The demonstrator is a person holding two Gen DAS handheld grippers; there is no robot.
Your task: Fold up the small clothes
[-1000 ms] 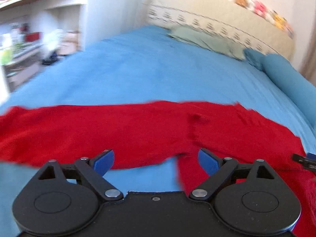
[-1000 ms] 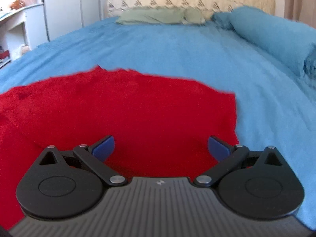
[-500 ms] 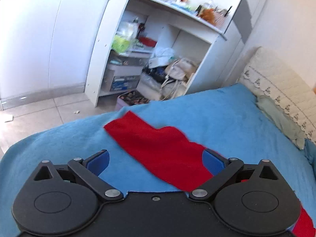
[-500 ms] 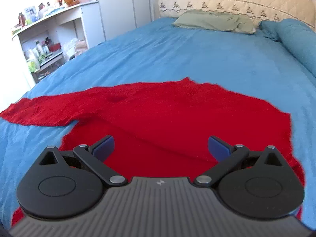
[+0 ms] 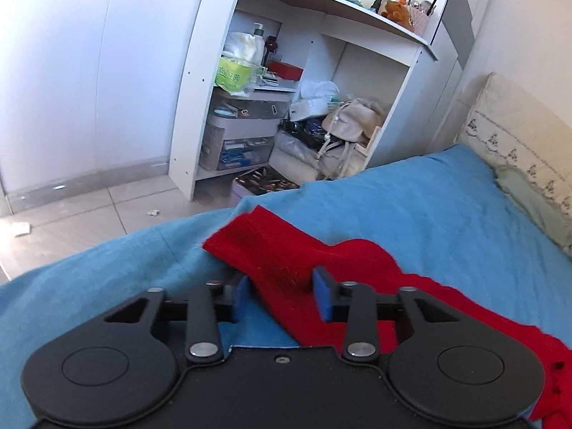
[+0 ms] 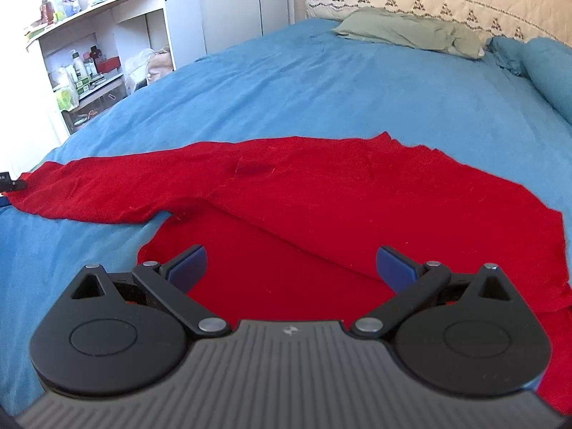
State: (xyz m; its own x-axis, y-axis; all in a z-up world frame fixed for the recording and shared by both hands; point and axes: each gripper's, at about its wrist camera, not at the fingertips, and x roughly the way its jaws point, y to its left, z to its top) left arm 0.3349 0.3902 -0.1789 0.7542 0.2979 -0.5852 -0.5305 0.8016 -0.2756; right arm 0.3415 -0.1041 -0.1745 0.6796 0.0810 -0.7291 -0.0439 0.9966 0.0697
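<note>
Sleeve fabric of the red sweater [image 5: 286, 261] fills the gap of the left gripper [image 5: 282, 295], whose blue pads [image 5: 323, 298] stand partly drawn in on either side of the cloth near the cuff; the right-hand pad touches the knit, while a sliver of blue bedcover shows beside the left-hand one, so the jaws are not fully clamped and a firm grip cannot be told. The cuff end lies just past the pads, close to the edge of the bed [image 5: 429, 207], and the rest of the sleeve runs back to the right under the gripper's body. Beyond the bed's edge stand a white shelving unit [image 5: 286, 82] crowded with bottles, boxes and bags, a tiled floor [image 5: 89, 214], and at far right a cream headboard [image 5: 518, 136]. The right gripper [image 6: 291, 264] hangs over the sweater's body [image 6: 357, 207] with its jaws spread wide and nothing between them but the red cloth lying beneath. In the right wrist view the garment lies spread flat on the blue bedcover [image 6: 286, 82], its body just ahead of the fingers with a diagonal fold line across it, and one sleeve stretched out to the left toward the bed's edge, where a small dark part of the other tool shows at its tip. Farther off lie a pale green pillow [image 6: 404, 30] against the headboard and a blue bolster [image 6: 547, 68] at right.
</note>
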